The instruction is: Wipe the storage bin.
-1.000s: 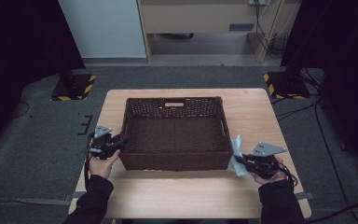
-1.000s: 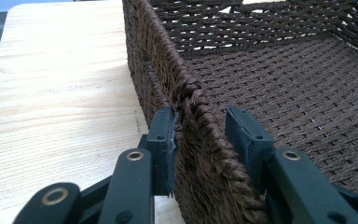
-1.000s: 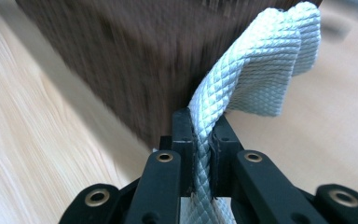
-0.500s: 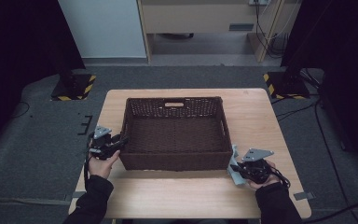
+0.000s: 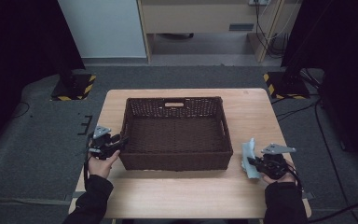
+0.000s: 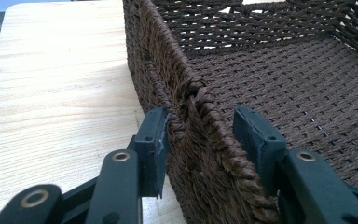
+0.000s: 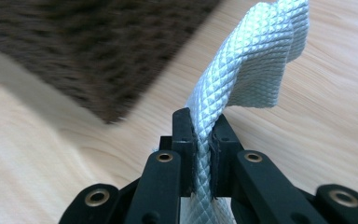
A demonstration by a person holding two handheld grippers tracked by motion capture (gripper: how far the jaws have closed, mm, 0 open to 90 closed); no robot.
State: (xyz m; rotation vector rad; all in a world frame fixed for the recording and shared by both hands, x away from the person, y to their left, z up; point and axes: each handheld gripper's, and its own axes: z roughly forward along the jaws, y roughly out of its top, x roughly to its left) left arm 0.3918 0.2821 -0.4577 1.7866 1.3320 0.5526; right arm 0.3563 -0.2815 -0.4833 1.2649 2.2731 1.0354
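A dark brown wicker basket [image 5: 175, 161] stands mid-table, with nothing in it. My left gripper [image 5: 120, 142] sits at its left wall near the front corner. In the left gripper view the jaws [image 6: 201, 126] straddle that woven wall [image 6: 158, 60]. They have just been opening, and the inner pad [image 6: 256, 135] stands clear of the weave. My right gripper [image 5: 253, 162] is low over the table, right of the basket. It is shut on a pale blue-white quilted cloth [image 5: 248, 151], whose free end [image 7: 256, 56] curls up past the jaws [image 7: 201, 121].
The light wooden table [image 5: 177, 196] has bare strips in front of the basket and on both sides. Beyond it lies grey floor with two black stands on yellow-striped bases [image 5: 72, 88] and cables at the right.
My right gripper has shifted a little to the right and lower with the cloth, which now hangs closer to the tabletop. My left hand has stayed at the basket wall.
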